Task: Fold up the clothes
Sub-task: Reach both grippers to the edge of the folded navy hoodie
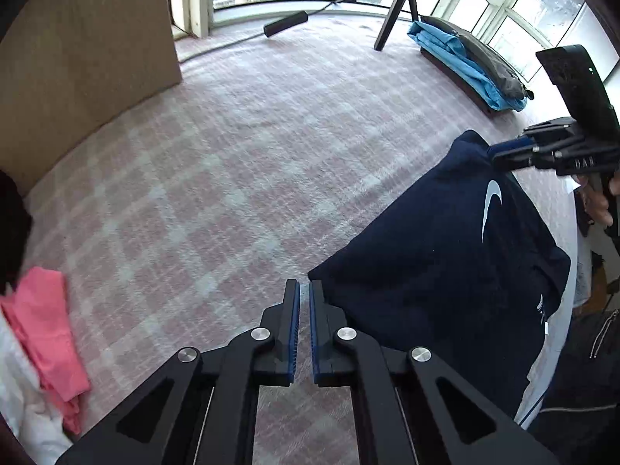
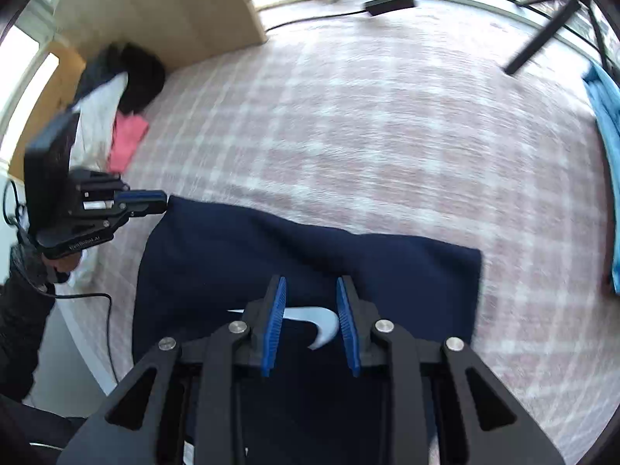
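Observation:
A navy garment (image 1: 445, 255) with a white swoosh logo lies folded on the pink plaid bed cover (image 1: 240, 147); it also shows in the right wrist view (image 2: 310, 255). My left gripper (image 1: 304, 290) sits at the garment's near left corner, jaws almost closed with a thin gap and nothing between them; in the right wrist view it (image 2: 164, 199) touches that corner. My right gripper (image 2: 311, 290) hovers open over the swoosh (image 2: 321, 319), holding nothing. In the left wrist view it (image 1: 494, 153) is at the garment's far corner.
A pile of pink (image 1: 46, 341), white and dark clothes (image 2: 116, 89) lies at the left. Folded blue and grey clothes (image 1: 472, 66) lie at the far right by the windows. A black tripod (image 1: 395, 11), a power brick (image 1: 285, 23) and a wooden panel (image 1: 77, 58) stand at the back.

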A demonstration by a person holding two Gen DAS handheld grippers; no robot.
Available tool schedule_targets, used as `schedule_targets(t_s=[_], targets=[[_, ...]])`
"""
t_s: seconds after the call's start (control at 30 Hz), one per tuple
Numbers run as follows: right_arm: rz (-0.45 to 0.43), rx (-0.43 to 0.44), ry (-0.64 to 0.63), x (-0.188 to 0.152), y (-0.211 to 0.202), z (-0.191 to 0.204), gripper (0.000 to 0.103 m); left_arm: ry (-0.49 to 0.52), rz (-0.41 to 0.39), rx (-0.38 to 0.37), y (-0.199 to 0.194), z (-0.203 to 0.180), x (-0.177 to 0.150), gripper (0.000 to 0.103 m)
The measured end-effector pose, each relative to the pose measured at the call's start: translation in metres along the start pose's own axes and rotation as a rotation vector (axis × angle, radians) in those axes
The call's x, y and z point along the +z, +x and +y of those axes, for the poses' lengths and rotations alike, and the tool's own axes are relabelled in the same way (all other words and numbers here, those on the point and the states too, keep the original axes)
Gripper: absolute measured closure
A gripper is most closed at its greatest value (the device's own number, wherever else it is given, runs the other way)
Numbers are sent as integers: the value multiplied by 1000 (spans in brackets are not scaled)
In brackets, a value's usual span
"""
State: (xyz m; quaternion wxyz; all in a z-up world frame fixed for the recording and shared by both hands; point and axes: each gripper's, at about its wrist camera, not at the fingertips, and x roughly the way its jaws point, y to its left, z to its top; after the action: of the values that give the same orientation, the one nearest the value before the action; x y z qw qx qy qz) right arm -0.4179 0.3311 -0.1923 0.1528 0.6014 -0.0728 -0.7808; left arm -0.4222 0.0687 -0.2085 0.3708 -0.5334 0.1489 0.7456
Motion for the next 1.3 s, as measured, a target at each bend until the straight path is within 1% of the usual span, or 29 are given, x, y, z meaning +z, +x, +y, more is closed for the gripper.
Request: schedule_targets(t_s=[0.07, 0.1, 0.13, 0.2, 0.23, 0.27, 0.37, 0.4, 0.43, 0.47, 0.53, 0.6, 0.63, 0.67, 0.77, 0.8, 0.87, 0.93, 1.0, 1.1, 1.2, 1.27, 1.3], targets=[[-67, -85, 40, -4, -25, -24, 75, 14, -26, -2, -13, -17, -3, 98], [-80, -74, 58, -4, -30, -33, 75, 28, -35, -17, -17, -28, -3, 94], [-90, -67, 73, -4, -35, -41, 75, 39, -41, -33, -18, -38, -3, 93], [-84, -85, 76, 0, -32, -51, 75, 39, -31, -79, -10, -52, 1, 93], [-79, -107, 69, 3, -26, -56, 75, 36, -24, -96, -7, -57, 2, 91], [-72, -121, 64, 6, -21, -60, 75, 27, -8, -94, -2, -56, 0, 91], [-35, -42, 60, 9, -1, -72, 75, 9, 52, -72, 17, -51, -4, 91], [-18, -61, 32, 9, 6, -71, 76, 11, 62, -58, 22, -50, -7, 91], [-6, -114, -10, 9, 14, -68, 76, 8, 67, -50, 26, -49, -9, 90], [-12, -152, -23, 10, 16, -68, 75, -7, 54, -61, 25, -47, -10, 90], [-26, -222, -43, 11, 19, -67, 75, -38, 51, -60, 22, -44, -11, 90], [-44, -231, -2, 11, 11, -69, 75, -68, 34, -31, 14, -44, -15, 91], [-58, -241, 1, 9, 5, -66, 75, -80, 30, -36, 8, -46, -20, 91], [-68, -211, -6, 4, -5, -63, 74, -92, 25, -41, 2, -48, -25, 90], [-75, -119, 8, -16, -33, -58, 73, -98, 14, -59, -18, -61, -46, 86], [-72, -105, 17, -25, -41, -59, 73, -105, 13, -68, -24, -65, -55, 85], [-67, -71, 27, -50, -54, -57, 73, -121, 7, -88, -34, -73, -69, 85], [-62, -31, 33, -75, -65, -54, 73, -137, -4, -124, -43, -82, -84, 85], [-38, -4, 17, -100, -65, -46, 73, -139, -4, -163, -45, -97, -97, 85], [-9, -17, 5, -136, -59, -30, 73, -119, 21, -196, -37, -119, -115, 85], [22, 47, 31, -167, -45, -24, 73, -119, 73, -205, -19, -130, -130, 85], [79, -5, 10, -184, -29, -19, 73, -116, 107, -186, -10, -133, -138, 85], [103, -29, -8, -190, -24, -16, 73, -117, 102, -186, -12, -133, -140, 85]])
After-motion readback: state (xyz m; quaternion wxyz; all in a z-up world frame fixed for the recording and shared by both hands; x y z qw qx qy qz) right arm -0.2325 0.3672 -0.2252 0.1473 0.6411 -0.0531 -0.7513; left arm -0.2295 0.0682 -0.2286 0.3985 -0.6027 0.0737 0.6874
